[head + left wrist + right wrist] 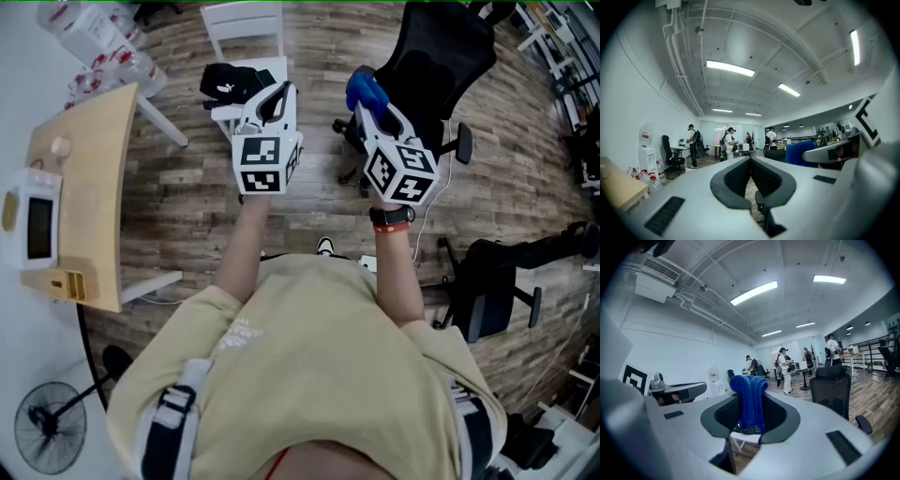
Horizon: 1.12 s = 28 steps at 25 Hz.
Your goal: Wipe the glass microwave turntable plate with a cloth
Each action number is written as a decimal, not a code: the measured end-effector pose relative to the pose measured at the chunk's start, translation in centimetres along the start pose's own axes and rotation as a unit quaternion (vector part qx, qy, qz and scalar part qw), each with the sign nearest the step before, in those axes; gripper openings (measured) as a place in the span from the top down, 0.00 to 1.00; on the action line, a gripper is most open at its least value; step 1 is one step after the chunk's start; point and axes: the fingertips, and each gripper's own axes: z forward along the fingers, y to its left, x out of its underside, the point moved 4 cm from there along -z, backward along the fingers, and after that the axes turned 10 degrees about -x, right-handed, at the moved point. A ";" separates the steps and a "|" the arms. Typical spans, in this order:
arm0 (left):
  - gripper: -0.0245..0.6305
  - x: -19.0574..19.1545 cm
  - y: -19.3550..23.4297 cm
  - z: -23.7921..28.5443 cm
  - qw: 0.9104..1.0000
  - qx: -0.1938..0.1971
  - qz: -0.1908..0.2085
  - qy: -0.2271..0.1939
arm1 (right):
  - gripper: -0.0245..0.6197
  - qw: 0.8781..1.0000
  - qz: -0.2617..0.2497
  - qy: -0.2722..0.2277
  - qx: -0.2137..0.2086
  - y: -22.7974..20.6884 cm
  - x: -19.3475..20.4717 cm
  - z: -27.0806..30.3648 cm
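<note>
Right gripper [750, 405] pinches a bunched blue knitted cloth [749, 392]; left gripper [751, 172], jaws pressed together, empty. Glass plate unseen, perhaps inside white microwave [28, 225] at far edge of pale wooden table [94, 178]. Risk: loose wad slips free when dragged across glass

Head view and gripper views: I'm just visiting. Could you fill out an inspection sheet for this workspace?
Surface: wooden table at left, away from both grippers.
Job's things: blue cloth held up; glass plate, nothing seen.
Clutter: white appliance at table's edge; black bag on white chair.
Grippers: left gripper shut, empty; right gripper shut on blue cloth.
Cables: dark cable near fan.
Surroundings: wood floor, black office chair, people far off.
</note>
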 end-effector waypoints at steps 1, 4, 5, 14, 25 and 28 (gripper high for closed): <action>0.93 0.1 -0.1 -0.1 1.000 -0.003 -0.001 -0.001 | 0.78 1.000 -0.001 0.001 -0.003 -0.1 0.1 0.0; 0.93 0.5 -0.3 -0.6 1.000 -0.017 -0.003 -0.001 | 0.78 1.000 -0.004 0.006 -0.014 -0.3 0.4 0.0; 0.93 0.7 -0.2 -0.8 1.000 -0.024 -0.005 -0.001 | 0.78 1.000 -0.005 0.009 -0.020 -0.2 0.6 0.1; 0.93 2.1 4.2 -3.8 0.991 -0.134 -0.016 0.010 | 0.78 0.992 -0.007 0.039 -0.118 3.3 1.9 5.3; 0.93 4.3 18.9 -15.5 0.947 -0.320 -0.026 0.029 | 0.77 0.943 -0.022 0.102 -0.315 21.9 6.4 14.3; 0.93 5.0 23.5 -20.1 0.929 -0.367 -0.035 0.035 | 0.77 0.922 -0.033 0.116 -0.367 28.8 7.8 15.8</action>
